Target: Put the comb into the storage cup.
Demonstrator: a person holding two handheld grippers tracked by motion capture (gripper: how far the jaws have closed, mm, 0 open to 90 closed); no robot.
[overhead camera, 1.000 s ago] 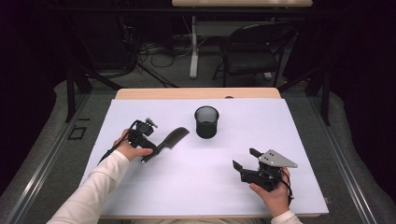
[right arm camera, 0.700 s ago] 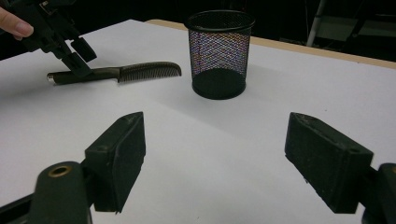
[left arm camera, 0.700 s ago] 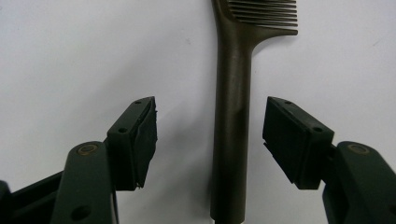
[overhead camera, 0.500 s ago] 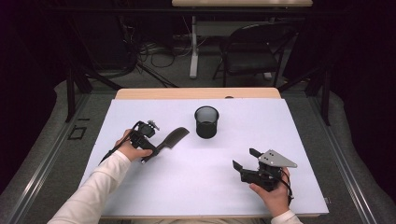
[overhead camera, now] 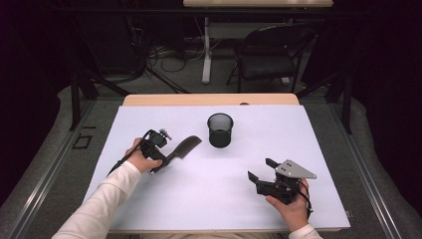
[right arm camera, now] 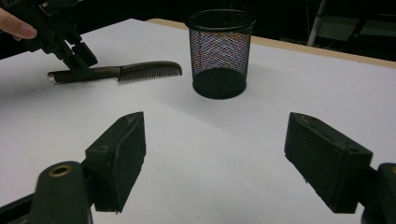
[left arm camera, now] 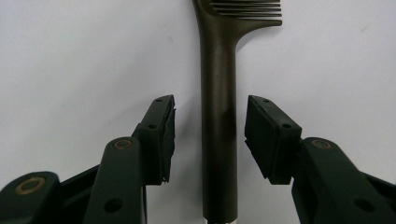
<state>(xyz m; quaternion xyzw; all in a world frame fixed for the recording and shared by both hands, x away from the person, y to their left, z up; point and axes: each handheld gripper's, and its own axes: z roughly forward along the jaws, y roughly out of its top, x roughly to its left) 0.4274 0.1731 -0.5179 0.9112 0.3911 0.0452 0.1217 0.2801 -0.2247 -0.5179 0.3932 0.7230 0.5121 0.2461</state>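
Left gripper (left arm camera: pixel 209 135) jaws, just closing, straddle the comb (left arm camera: pixel 218 116) handle, untouched. Right gripper (right arm camera: pixel 212 158) spread over bare table (overhead camera: pixel 199 199), near its front edge.

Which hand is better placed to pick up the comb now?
Left. The left tool already straddles the comb handle, its jaws just closing. The right tool is far away.

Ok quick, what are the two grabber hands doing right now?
Left gripper: open, jaws just been closing around the comb handle, not touching yet.
Right gripper: open, holding nothing.
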